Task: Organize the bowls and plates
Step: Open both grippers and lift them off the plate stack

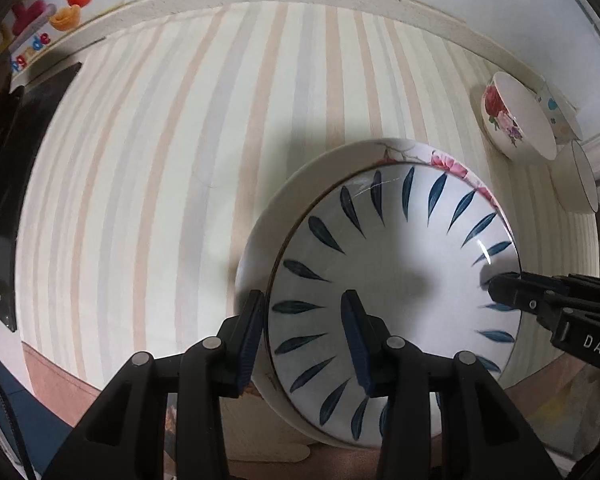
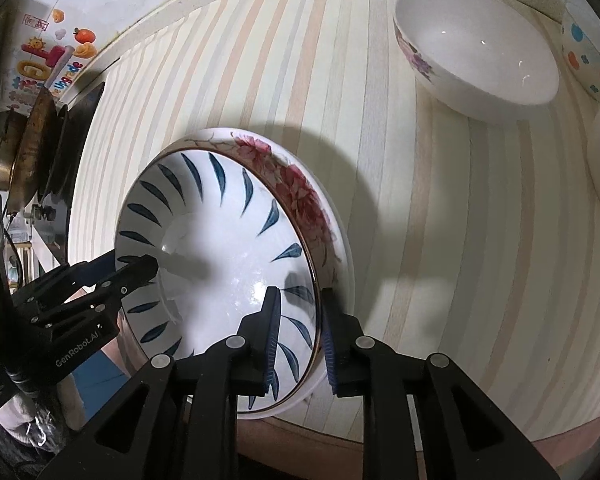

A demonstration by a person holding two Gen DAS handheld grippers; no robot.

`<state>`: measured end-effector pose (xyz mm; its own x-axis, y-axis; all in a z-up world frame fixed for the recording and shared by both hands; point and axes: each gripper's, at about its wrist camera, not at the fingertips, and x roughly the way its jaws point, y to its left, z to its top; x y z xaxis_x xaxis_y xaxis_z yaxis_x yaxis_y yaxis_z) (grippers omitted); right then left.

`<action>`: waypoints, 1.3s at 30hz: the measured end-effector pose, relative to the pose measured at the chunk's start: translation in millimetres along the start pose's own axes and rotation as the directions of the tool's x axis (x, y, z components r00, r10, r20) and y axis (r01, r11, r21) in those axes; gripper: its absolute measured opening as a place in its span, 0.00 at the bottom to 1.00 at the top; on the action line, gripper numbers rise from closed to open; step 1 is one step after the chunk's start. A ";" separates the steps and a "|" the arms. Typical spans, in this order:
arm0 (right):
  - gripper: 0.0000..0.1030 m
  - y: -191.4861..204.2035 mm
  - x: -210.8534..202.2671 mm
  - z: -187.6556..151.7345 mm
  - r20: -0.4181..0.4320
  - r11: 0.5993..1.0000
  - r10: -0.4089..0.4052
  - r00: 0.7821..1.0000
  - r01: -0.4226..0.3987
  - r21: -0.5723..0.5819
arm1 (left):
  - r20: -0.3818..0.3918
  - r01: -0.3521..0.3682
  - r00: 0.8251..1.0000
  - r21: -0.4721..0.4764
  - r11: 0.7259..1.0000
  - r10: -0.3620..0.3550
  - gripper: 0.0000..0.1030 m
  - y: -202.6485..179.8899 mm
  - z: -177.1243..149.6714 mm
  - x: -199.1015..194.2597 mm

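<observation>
Straddling the blue-leaf plate's [image 1: 392, 280] rim, nested in the floral plate [image 1: 296, 204], both the left gripper [image 1: 305, 340] and the right gripper [image 2: 300, 340] are standing slightly parted, not yet clamping this glazed, slippery, breakable, stiff rim.

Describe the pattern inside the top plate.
Dark blue leaf strokes radiating round a white centre on the top plate; left wrist view shows it best.

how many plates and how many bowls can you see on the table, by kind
plates: 2, the blue-leaf plate stacked in the red-flower plate
bowls: 3, the floral bowl, the dotted bowl and a plain white bowl at the edge of view
total: 5 dishes
</observation>
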<state>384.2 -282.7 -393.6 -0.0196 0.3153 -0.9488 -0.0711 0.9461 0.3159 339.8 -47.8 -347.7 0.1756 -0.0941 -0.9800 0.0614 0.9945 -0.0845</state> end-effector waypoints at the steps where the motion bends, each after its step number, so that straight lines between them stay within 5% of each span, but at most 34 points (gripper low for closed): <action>1: 0.25 1.3 0.0 -0.1 0.000 1.000 0.002 1.000 -0.002 0.000 | 0.004 -0.006 1.000 -0.006 1.000 0.006 0.35 0.3 0.1 -1.4; 10: 0.27 18.6 -28.0 -16.2 0.077 0.997 -0.036 0.996 0.042 -0.069 | 0.086 -0.025 0.996 -0.059 0.998 0.030 0.35 -5.5 -12.4 -44.8; 23: 0.31 67.4 -159.2 -112.1 0.316 0.994 -0.024 0.948 0.055 -0.091 | 0.241 0.011 0.970 0.000 1.000 -0.011 0.36 -26.1 -69.2 -169.8; 39: 0.31 105.0 -217.8 -202.4 0.399 0.999 -0.019 0.917 0.036 -0.037 | 0.283 0.045 0.957 0.087 0.995 -0.067 0.36 -23.2 -126.0 -229.5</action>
<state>179.1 -266.9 -154.5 0.3817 0.3009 -0.8740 -0.1086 0.9536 0.2808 174.2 -43.6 -143.6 0.4416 -0.1699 -0.8810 0.1540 0.9817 -0.1121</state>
